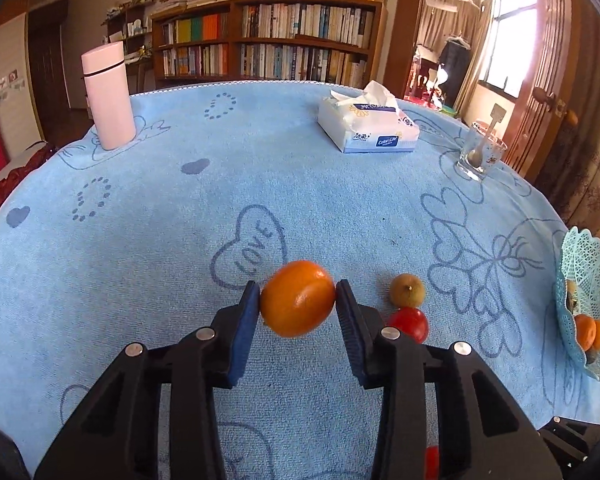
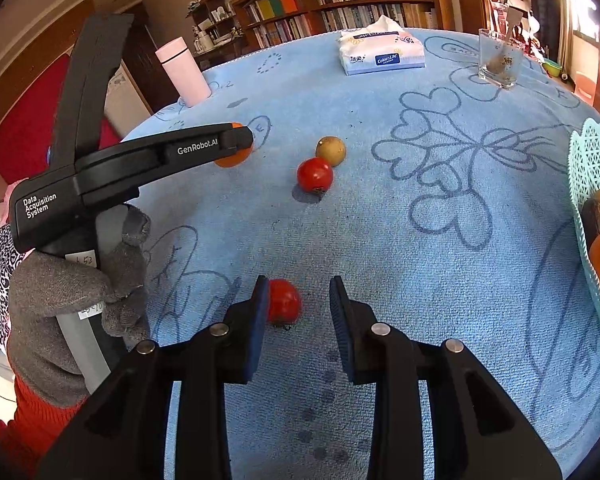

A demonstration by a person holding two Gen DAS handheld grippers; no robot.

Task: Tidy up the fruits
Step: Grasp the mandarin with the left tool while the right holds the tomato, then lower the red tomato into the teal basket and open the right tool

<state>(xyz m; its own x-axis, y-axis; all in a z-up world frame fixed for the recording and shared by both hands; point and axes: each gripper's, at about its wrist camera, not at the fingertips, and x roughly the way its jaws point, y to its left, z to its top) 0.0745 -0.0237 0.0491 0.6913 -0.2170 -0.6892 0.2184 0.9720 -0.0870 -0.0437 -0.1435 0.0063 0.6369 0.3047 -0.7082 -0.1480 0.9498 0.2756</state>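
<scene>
An orange (image 1: 298, 298) is held just above the blue cloth, with my left gripper (image 1: 296, 286) shut on it, pads pressing both sides. The right wrist view shows that left gripper (image 2: 240, 138) from the side, held by a gloved hand (image 2: 72, 280), with the orange (image 2: 230, 158) mostly hidden behind it. My right gripper (image 2: 298, 280) hovers with a narrow gap between its jaws and grips nothing. A red tomato (image 2: 285, 303) lies on the cloth beside its left finger. Another tomato (image 2: 315, 174) touches a brown kiwi-like fruit (image 2: 331, 150) mid-table.
A teal lattice basket (image 2: 592, 152) at the right edge holds oranges and other fruit. At the far side stand a pink flask (image 1: 108, 96), a tissue pack (image 1: 368, 124) and a glass with a spoon (image 1: 480, 156). The blue cloth (image 1: 180, 240) covers the table.
</scene>
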